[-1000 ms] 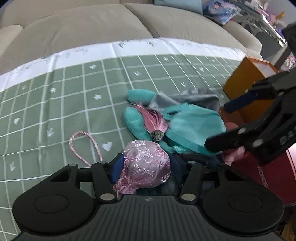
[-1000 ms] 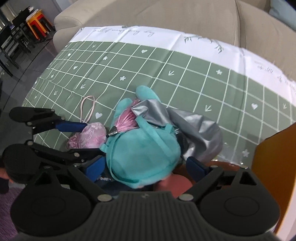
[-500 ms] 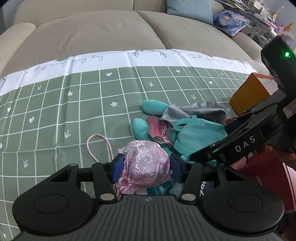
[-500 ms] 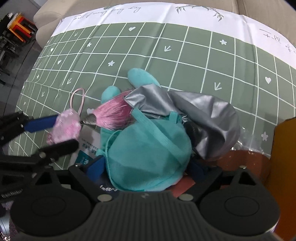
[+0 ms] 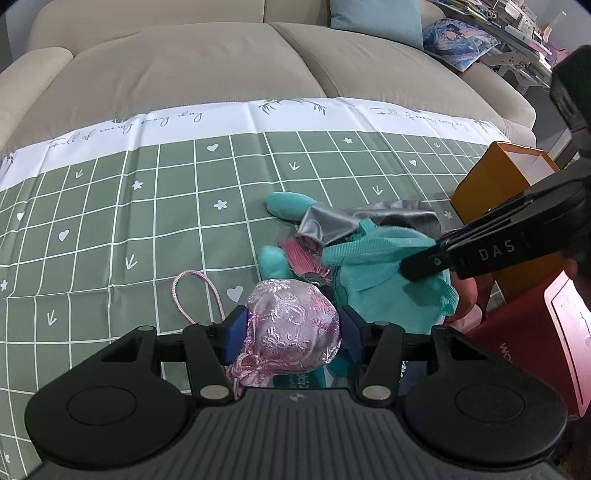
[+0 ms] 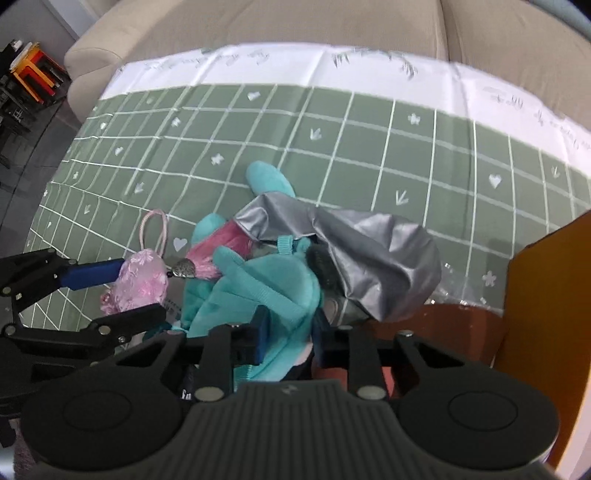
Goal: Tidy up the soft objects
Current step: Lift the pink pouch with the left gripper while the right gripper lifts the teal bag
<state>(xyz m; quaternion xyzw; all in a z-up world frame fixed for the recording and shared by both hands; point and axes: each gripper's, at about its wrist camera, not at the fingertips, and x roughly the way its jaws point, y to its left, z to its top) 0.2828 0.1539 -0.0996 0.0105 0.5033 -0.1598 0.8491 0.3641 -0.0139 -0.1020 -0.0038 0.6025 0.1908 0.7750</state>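
Observation:
My left gripper (image 5: 293, 334) is shut on a pink brocade drawstring pouch (image 5: 291, 330), held just above the green checked cloth (image 5: 147, 229); its pink cord loop (image 5: 195, 295) trails left. The pouch also shows in the right wrist view (image 6: 142, 282) between the left gripper's fingers (image 6: 92, 275). My right gripper (image 6: 290, 339) is shut on a teal fabric bag (image 6: 258, 295) in a heap with a teal plush (image 6: 267, 179), a silver cloth (image 6: 369, 254) and a pink tassel (image 6: 218, 254). The teal bag shows in the left wrist view (image 5: 384, 280).
An orange box (image 5: 491, 192) stands at the right of the cloth, with a red box (image 5: 532, 339) nearer me. A beige sofa (image 5: 221, 62) lies behind the cloth, with a blue cushion (image 5: 373, 18). Shelving stands off to the left (image 6: 29, 74).
My right gripper has closed on the teal bag and bunched it. My left gripper has lifted and pulled back a little with the pink pouch in it.

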